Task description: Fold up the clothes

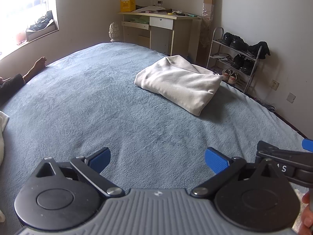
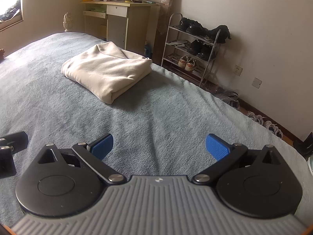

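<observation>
A cream garment [image 1: 180,82] lies folded into a thick rectangle on the blue-grey bed cover [image 1: 97,101], toward the bed's far right side. The right wrist view shows the same garment [image 2: 106,70] ahead and to the left on the bed cover [image 2: 166,107]. My left gripper [image 1: 157,160] hovers open over bare cover, well short of the garment, with nothing between its blue pads. My right gripper [image 2: 158,146] is open too, empty, over the cover nearer the bed's right edge. Part of the right gripper [image 1: 283,156] shows at the left view's right edge.
A person's leg and foot [image 1: 29,70] rest on the bed's far left. White cloth [image 1: 3,129] lies at the left edge. Beyond the bed stand a desk [image 1: 156,29] and a shoe rack [image 1: 234,58]. Shoes [image 2: 272,125] lie on the floor along the right wall.
</observation>
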`<state>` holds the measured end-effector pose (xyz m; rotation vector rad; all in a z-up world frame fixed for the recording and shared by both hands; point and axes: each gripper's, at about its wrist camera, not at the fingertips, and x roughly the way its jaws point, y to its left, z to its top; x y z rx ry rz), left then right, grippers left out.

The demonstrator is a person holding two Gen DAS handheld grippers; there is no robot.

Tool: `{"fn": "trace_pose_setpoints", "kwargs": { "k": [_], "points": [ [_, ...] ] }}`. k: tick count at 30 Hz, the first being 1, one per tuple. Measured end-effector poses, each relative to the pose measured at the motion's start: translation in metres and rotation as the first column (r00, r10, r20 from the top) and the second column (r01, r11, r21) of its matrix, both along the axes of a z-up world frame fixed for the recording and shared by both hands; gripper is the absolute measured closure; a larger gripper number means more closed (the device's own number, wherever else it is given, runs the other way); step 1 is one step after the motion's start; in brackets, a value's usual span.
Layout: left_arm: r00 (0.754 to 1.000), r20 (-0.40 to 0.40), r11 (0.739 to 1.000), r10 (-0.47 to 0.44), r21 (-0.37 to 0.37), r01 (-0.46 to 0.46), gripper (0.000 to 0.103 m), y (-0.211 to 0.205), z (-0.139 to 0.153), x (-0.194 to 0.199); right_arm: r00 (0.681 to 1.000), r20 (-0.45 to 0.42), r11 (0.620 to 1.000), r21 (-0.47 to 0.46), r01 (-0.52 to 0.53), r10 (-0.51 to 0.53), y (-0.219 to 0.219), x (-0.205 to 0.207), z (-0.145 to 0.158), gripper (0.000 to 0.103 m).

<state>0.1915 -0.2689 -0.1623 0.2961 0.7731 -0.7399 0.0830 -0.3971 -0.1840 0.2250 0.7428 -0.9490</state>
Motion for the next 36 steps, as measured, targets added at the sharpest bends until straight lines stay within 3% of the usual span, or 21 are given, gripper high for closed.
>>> {"fn": "trace_pose_setpoints", "kwargs": {
  "k": [36],
  "points": [
    [1.0,-0.007,1.0,0.0,0.003,0.0,0.0,-0.0028,-0.0007,0.0,1.0,-0.007,1.0,-0.002,0.002,-0.002,-0.0007,-0.001,-0.0004,0.001]
  ]
}}
